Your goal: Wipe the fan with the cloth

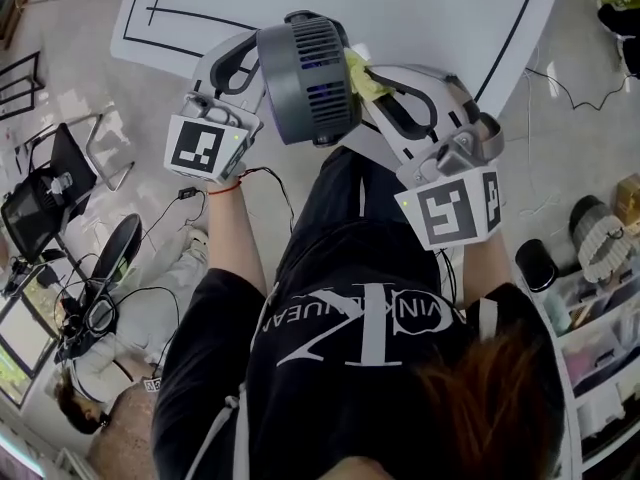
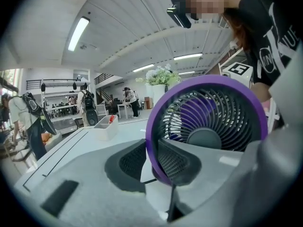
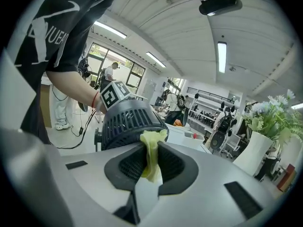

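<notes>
A small grey fan point(image 1: 305, 76) with a purple front ring point(image 2: 206, 126) is held up in the air near the white table's edge. My left gripper point(image 1: 250, 68) is shut on the fan's rim, its pads point(image 2: 177, 162) clamping the purple ring. My right gripper point(image 1: 372, 86) is shut on a yellow-green cloth point(image 3: 151, 152), which presses against the fan's dark slatted rear housing point(image 3: 128, 122). In the head view the cloth point(image 1: 360, 76) shows as a small bunch at the fan's right side.
The white table point(image 1: 400, 8) with black lines lies under and beyond the fan. A white tray point(image 2: 106, 126) stands on it. Chairs, cables and a seated person point(image 1: 110, 368) are on the floor at left; shelves and boxes point(image 1: 600, 308) at right. A vase of flowers point(image 3: 260, 141) stands right.
</notes>
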`<state>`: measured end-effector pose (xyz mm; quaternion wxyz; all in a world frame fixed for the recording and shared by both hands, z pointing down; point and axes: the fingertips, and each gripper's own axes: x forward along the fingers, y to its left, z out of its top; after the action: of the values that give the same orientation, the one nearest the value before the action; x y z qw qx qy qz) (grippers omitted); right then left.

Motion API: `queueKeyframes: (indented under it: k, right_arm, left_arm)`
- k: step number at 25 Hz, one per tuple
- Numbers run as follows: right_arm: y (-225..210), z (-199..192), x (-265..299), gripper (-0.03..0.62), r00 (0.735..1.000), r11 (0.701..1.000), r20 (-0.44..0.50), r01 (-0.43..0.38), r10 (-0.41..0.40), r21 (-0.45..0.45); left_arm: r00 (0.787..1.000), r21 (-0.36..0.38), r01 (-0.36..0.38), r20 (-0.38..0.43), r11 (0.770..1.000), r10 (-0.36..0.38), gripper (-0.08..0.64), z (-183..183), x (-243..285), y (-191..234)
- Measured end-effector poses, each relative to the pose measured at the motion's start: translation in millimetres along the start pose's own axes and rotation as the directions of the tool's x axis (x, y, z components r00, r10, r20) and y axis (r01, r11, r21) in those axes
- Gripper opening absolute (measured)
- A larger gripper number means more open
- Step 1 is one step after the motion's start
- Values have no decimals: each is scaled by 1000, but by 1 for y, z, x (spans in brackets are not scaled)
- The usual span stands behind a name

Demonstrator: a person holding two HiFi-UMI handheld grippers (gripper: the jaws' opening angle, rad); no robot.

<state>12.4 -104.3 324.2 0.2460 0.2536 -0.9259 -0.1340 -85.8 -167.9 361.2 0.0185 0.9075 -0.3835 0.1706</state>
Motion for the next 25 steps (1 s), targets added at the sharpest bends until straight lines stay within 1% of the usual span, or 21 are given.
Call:
queueKeyframes:
  k: [3, 6, 10, 13, 19, 22, 25]
  right_arm:
    - [-11, -1, 8, 55, 1000, 1000, 22, -6, 7, -30]
    - [-19, -5, 19, 55, 999, 997, 41, -28, 31, -72]
    - [-25, -13, 30, 55, 996, 994, 50, -68, 72, -86]
    - [-24, -23, 37, 54, 994, 992, 41, -101, 104, -73]
    - [-3, -41, 69, 55, 985, 984, -2, -175, 175, -29]
    - [5, -43, 73, 55, 978, 978, -18, -207, 207, 0]
    - [17, -48, 71, 55, 968, 970, -55, -244, 244, -3]
  left_arm:
    - [1000, -8, -21, -22, 1000, 20, 87, 0, 1, -1]
    - [998, -1, -40, -50, 999, 39, 87, 0, 0, -2]
    - [997, -31, -56, -51, 998, 54, 86, 1, 0, -4]
    - [996, -39, -66, -54, 997, 64, 86, 2, 1, -7]
    - [996, -66, -76, -41, 995, 74, 83, -7, -4, 8]
    - [996, -77, -84, -30, 993, 82, 81, -5, -8, 11]
    - [996, -80, -87, -26, 993, 85, 81, -3, -10, 10]
